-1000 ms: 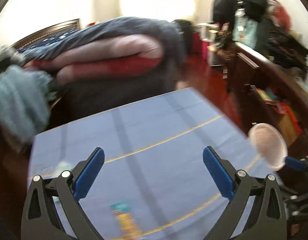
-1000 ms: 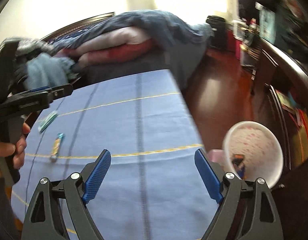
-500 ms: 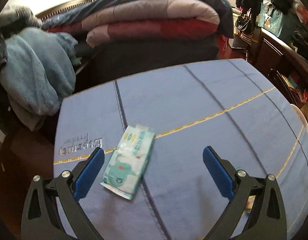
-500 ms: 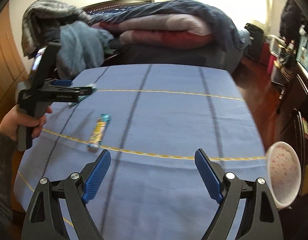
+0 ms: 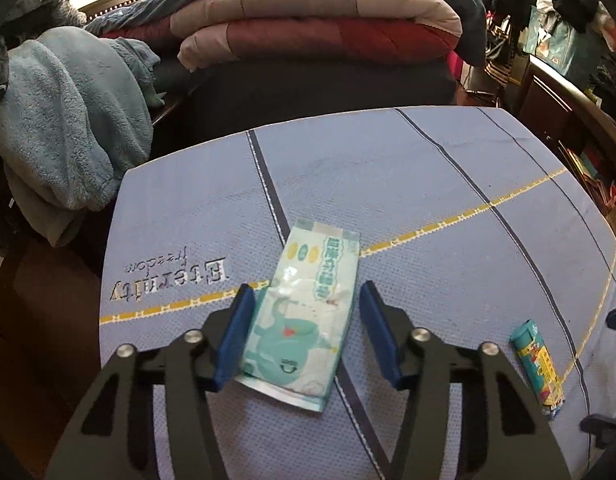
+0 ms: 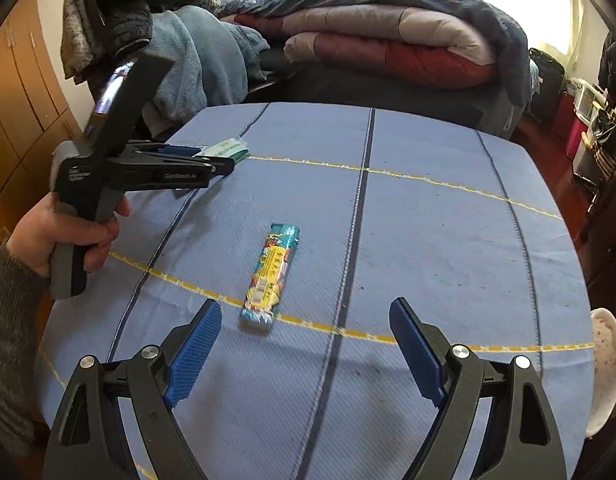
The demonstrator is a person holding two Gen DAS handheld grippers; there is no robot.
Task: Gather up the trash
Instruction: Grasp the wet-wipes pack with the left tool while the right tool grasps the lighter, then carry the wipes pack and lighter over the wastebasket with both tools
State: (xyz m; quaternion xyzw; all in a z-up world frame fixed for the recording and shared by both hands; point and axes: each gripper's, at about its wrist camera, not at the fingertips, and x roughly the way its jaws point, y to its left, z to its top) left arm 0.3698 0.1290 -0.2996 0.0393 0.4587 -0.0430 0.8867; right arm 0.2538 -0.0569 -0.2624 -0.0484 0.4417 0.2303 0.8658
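A flat teal-and-white wet-wipe packet (image 5: 308,312) lies on the blue tablecloth (image 5: 427,208). My left gripper (image 5: 308,304) is open with its jaws on either side of the packet, the left pad touching its edge. A narrow colourful candy wrapper (image 6: 271,274) lies mid-table; it also shows in the left wrist view (image 5: 539,362). My right gripper (image 6: 306,316) is open and empty, just short of the wrapper. The left gripper (image 6: 212,160) and the packet's end (image 6: 228,148) show at the far left of the right wrist view.
A white bowl with pink speckles (image 6: 605,368) sits off the table's right edge. A bed with folded quilts (image 5: 315,28) stands behind the table, piled clothes (image 5: 64,120) at its left, and dark furniture (image 5: 567,92) at the right.
My left gripper has moved forward and narrowed around the wipe packet. My right gripper has come closer to the candy wrapper, and the bowl has slid to the view's right edge.
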